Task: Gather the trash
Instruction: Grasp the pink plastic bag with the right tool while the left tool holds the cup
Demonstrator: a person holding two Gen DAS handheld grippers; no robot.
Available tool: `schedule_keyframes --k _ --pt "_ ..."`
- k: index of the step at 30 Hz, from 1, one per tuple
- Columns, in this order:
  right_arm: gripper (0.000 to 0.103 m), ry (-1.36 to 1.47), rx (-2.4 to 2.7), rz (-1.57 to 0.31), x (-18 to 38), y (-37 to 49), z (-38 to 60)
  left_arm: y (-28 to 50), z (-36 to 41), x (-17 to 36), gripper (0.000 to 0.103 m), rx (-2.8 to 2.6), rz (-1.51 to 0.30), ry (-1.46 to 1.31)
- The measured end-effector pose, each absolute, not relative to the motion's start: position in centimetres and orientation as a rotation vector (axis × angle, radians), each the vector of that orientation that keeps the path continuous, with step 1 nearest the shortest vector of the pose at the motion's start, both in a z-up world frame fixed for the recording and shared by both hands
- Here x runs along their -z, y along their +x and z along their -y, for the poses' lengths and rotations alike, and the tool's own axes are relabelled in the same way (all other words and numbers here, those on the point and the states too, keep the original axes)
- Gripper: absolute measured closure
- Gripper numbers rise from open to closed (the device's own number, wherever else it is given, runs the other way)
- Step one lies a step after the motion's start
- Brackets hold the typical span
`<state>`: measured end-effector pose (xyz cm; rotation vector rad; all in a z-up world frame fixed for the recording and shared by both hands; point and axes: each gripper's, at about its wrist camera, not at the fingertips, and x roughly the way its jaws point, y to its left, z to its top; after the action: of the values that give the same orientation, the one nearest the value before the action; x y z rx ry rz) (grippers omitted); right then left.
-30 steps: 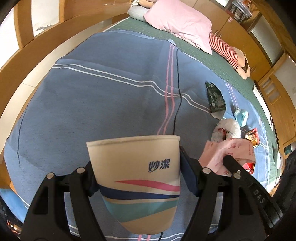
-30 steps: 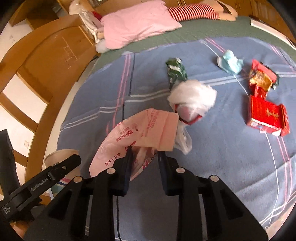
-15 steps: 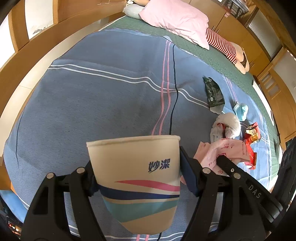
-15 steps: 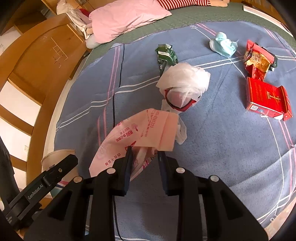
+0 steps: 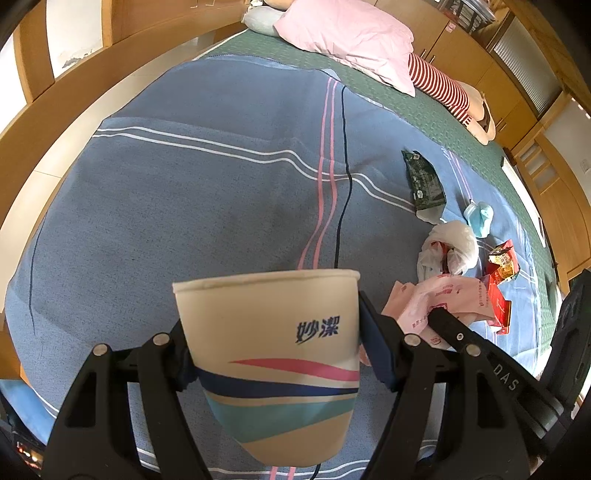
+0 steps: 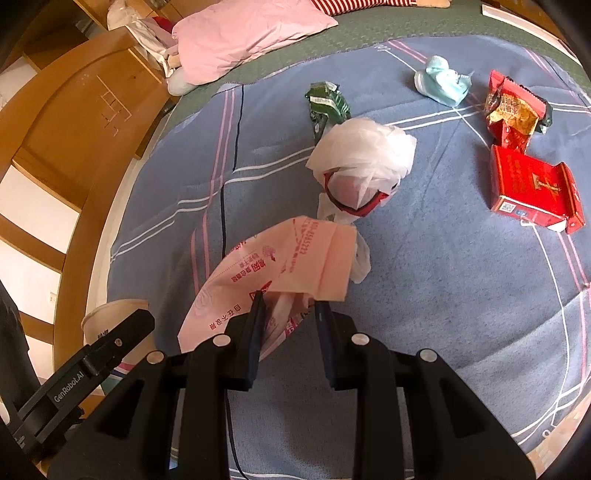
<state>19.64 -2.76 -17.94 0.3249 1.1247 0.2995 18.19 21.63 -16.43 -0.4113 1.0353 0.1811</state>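
A beige paper cup (image 5: 273,350) with pink, navy and teal stripes stands upright in my left gripper (image 5: 271,321), which is shut on its sides. My right gripper (image 6: 290,302) is shut on a crumpled pink plastic bag (image 6: 280,258) with red print, held just above the blue blanket (image 6: 424,295). The cup (image 6: 107,317) shows at the lower left of the right wrist view. More trash lies beyond: a white plastic bag (image 6: 362,158), a green wrapper (image 6: 327,101), a light blue wad (image 6: 441,83), a red snack wrapper (image 6: 513,107) and a red box (image 6: 532,188).
The blanket covers a bed with a wooden frame (image 6: 74,129) along its left side. A pink pillow (image 5: 351,33) and a striped soft toy (image 5: 443,85) lie at the head. A thin dark cable (image 5: 343,184) runs down the blanket.
The right wrist view has rolled slightly, so the trash sits a little differently in the picture. Both grips are unchanged and the cup has stayed where it was.
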Motion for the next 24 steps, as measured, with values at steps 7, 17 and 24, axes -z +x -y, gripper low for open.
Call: schedule_keyframes --k 7,17,24 --pt "0.075 0.324 -0.299 -1.122 17.9 19.5 2.8 18.2 -21.6 16.3 0.031 -0.178 -1.035 -0.409" --pt "0.075 0.327 -0.295 -1.116 17.8 19.5 2.9 18.2 -21.6 16.2 0.031 -0.176 -1.033 -0.407" --pt "0.075 0.376 -0.259 -0.901 13.6 18.0 5.8 18.3 -19.7 14.3 0.031 -0.052 -0.939 -0.41"
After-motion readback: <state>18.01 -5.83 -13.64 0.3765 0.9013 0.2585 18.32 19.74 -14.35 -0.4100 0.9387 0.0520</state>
